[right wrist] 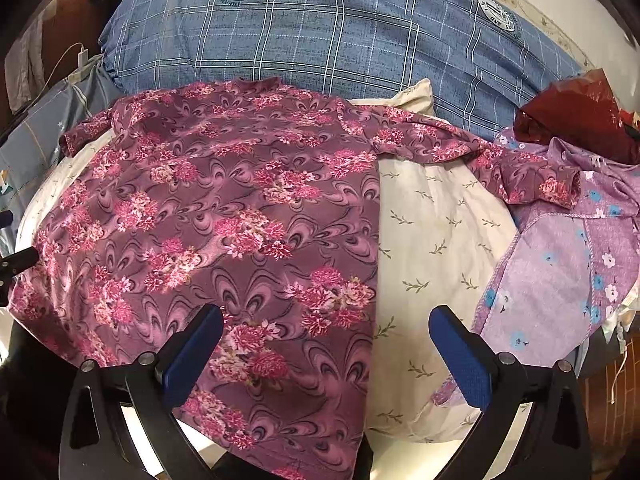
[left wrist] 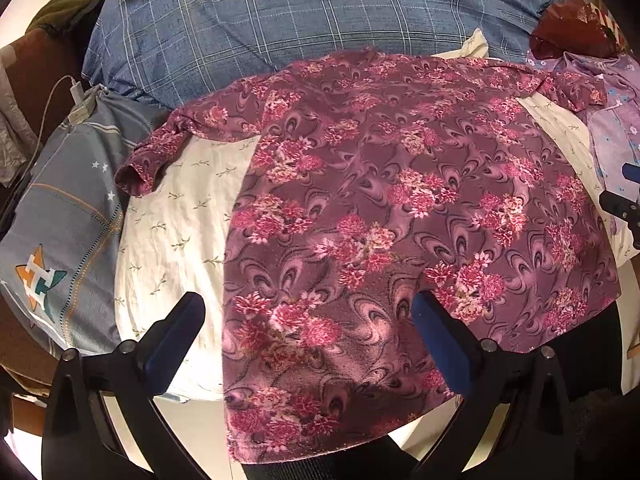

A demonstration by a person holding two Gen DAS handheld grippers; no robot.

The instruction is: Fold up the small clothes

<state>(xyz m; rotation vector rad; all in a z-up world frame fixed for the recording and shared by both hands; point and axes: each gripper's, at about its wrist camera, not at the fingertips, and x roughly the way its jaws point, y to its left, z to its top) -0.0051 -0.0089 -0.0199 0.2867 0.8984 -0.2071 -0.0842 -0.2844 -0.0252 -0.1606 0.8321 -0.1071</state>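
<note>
Only our left view shows the star logo (left wrist: 40,280) at 9 o'clock; the right shows more of the lilac garment (right wrist: 560,264) at 3. The floral shirt (left wrist: 380,200) lies flat on the cream sheet (left wrist: 180,220); our left gripper (left wrist: 308,316) and right gripper (right wrist: 326,328) gape wide, holding nothing

Matt printed cloth shirt (left wrist: 380,200); glossy crinkled red plastic bag (right wrist: 580,116)
</note>
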